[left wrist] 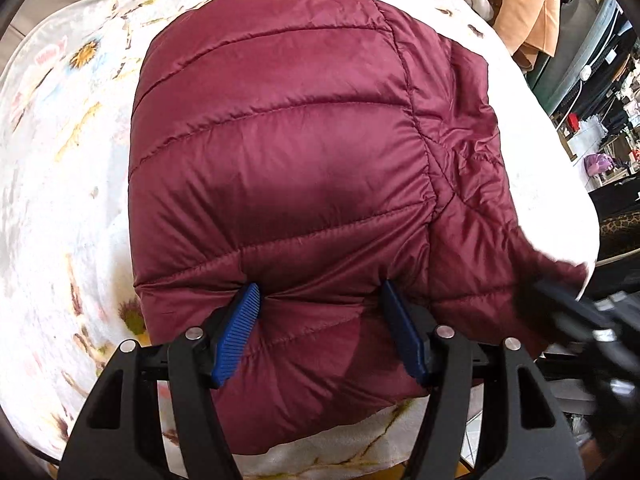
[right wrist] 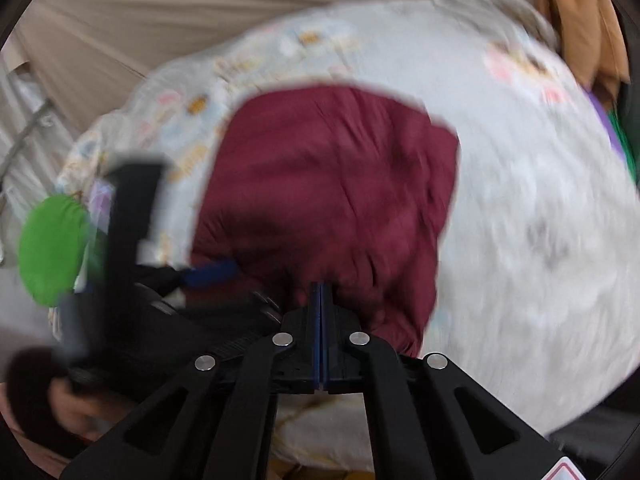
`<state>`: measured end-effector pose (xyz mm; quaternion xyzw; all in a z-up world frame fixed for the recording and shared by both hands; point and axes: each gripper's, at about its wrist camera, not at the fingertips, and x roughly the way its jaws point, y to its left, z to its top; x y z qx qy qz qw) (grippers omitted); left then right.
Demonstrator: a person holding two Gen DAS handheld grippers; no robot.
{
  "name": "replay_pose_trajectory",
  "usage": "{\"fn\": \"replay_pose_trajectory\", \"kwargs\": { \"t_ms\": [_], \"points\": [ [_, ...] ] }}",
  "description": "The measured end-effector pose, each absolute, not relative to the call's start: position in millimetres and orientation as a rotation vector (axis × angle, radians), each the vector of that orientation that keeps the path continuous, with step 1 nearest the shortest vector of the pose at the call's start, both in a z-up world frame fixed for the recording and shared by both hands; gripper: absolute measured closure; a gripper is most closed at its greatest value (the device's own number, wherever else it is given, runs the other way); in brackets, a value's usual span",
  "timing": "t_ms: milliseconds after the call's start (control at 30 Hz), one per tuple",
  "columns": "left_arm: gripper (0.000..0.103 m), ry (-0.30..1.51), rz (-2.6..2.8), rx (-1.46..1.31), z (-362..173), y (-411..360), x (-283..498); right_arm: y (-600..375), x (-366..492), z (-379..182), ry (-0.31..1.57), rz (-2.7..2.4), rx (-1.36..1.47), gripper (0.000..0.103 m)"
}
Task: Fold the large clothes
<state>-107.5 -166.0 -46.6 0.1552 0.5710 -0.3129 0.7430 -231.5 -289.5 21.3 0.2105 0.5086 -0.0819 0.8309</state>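
Maroon quilted puffer jacket lies folded into a compact block in the middle of a white blanket printed with small flowers and cartoon figures. Horizontal stitch lines cross its padded top panel; a vertical seam runs down the right side, and beyond it a flatter, diamond-quilted part spreads toward the blanket's right edge.

The left gripper points steeply down at the jacket's near edge. Its blue ribbed fingers stand apart, their tips pressing into the puffy fabric, with a band of it between them but not pinched.

In the right wrist view the picture is blurred. The right gripper has its jaws fully together, the two blue pads meeting in a thin line. Their tip sits at the near hem of the jacket; whether any fabric is caught between them cannot be told. In the same view the left gripper appears at the jacket's left edge, with a hand on its handle and a green round patch beside it.

Around the blanket, beige cloth lies behind, an orange garment hangs at the upper right, and cluttered shelves stand at the right.
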Motion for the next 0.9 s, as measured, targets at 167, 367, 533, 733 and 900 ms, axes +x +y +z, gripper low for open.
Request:
{"fn": "replay_pose_trajectory", "kwargs": {
  "t_ms": [167,367,533,733,900],
  "points": [
    [0.044,1.255,-0.715,0.327,-42,-157,-108,-304,-240,-26,1.181,-0.248,0.463,0.103],
    [0.052,1.276,-0.716,0.301,-39,-138,-106,-296,-233,-70,1.246,-0.275,0.452,0.103],
    [0.049,1.231,-0.699,0.423,-58,-152,-114,-289,-224,-79,1.236,-0.268,0.396,0.103],
    [0.049,1.229,-0.695,0.306,-28,-142,-107,-304,-247,-20,1.125,-0.300,0.533,0.103],
    [0.048,1.116,-0.657,0.226,14,-135,-82,-319,-226,54,0.971,-0.302,0.497,0.103]
  ]
}}
